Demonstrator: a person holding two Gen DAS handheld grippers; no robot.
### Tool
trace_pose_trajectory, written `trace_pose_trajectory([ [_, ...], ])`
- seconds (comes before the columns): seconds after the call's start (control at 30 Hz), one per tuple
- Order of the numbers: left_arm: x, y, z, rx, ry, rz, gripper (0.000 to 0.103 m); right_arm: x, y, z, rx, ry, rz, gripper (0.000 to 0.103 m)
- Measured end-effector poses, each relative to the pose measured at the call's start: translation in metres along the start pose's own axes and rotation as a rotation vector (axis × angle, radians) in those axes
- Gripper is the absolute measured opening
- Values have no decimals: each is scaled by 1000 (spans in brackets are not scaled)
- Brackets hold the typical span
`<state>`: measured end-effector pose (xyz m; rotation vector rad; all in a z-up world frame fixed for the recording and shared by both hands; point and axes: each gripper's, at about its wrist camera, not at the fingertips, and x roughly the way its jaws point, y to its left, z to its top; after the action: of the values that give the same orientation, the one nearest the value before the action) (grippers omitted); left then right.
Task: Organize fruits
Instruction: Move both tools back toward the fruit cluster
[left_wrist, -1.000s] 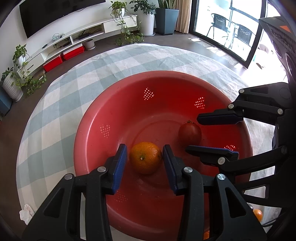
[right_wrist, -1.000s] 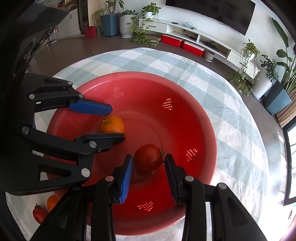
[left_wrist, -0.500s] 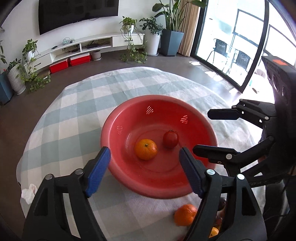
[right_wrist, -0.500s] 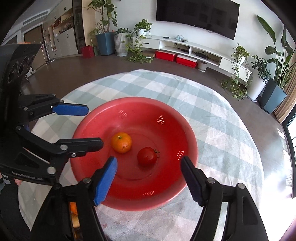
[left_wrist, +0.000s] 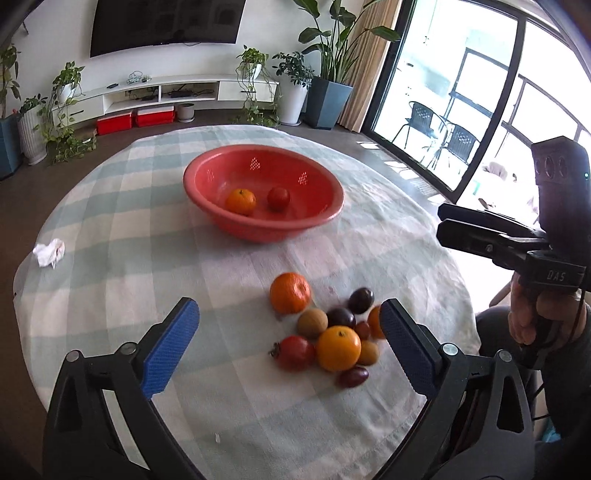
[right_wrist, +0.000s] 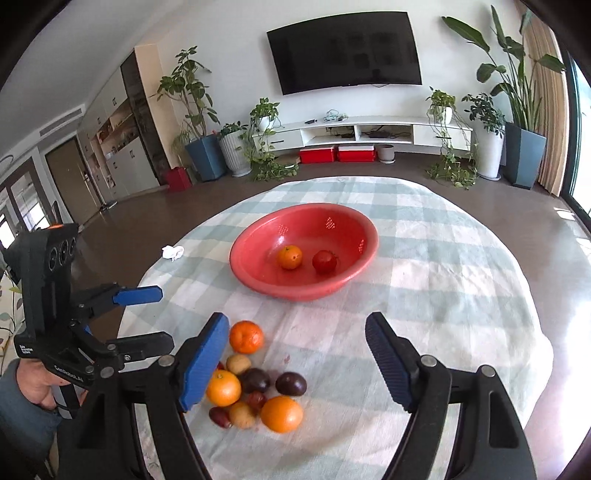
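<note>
A red bowl (left_wrist: 207, 177) (right_wrist: 243, 266) stands mid-table and holds an orange (left_wrist: 241, 201) (right_wrist: 290, 257) and a tomato (left_wrist: 278, 198) (right_wrist: 324, 261). A pile of fruit lies on the cloth near me: oranges (left_wrist: 290, 292) (left_wrist: 338, 348) (right_wrist: 246, 336) (right_wrist: 282, 414), a tomato (left_wrist: 294, 352), dark plums (left_wrist: 361, 300) (right_wrist: 291, 383) and brownish fruits (left_wrist: 312, 322) (right_wrist: 238, 363). My left gripper (left_wrist: 288, 350) is open and empty above the pile. My right gripper (right_wrist: 295, 363) is open and empty, just right of the pile; it also shows in the left wrist view (left_wrist: 480, 236).
The round table has a green-and-white checked cloth (left_wrist: 110, 221) (right_wrist: 443, 277). A crumpled white tissue (left_wrist: 48, 252) (right_wrist: 173, 252) lies near its left edge. A TV, a low shelf and potted plants stand beyond the table.
Both grippers have pulled back from the bowl toward me, leaving the orange and tomato in it. The fruit pile is now in full view.
</note>
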<state>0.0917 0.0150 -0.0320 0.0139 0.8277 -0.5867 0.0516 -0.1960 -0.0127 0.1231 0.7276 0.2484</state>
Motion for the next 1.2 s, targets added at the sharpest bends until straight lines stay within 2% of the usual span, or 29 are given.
trace_pose_trajectory([
  [0.17, -1, -15, -34, 10, 41, 9, 99, -4, 1, -37, 47, 50, -22, 79],
  [0.27, 0, -31, -49, 31, 38, 37, 99, 0, -4, -58, 98, 92, -25, 78],
  [0.37, 6, -41, -60, 32, 38, 54, 99, 9, -6, -67, 134, 135, -25, 71],
  [0.47, 13, -49, -70, 19, 60, 30, 99, 10, -4, -70, 128, 134, -23, 67],
  [0.57, 14, -56, -72, 35, 59, 17, 97, 7, -3, -70, 131, 114, -22, 67],
  [0.63, 15, -60, -70, 45, 59, 16, 86, 7, -5, -70, 142, 117, -22, 67],
  [0.77, 22, -54, -65, 24, 65, 15, 80, 9, -4, -71, 147, 127, -19, 67],
  [0.87, 24, -47, -58, 16, 64, 12, 69, 9, -2, -71, 140, 128, -17, 67],
  [1.07, 22, -29, -41, 57, 59, 1, 68, 9, -3, -72, 141, 130, -12, 67],
  [1.2, 28, -15, -33, 121, 112, 27, 68, 9, -3, -73, 143, 131, -11, 67],
])
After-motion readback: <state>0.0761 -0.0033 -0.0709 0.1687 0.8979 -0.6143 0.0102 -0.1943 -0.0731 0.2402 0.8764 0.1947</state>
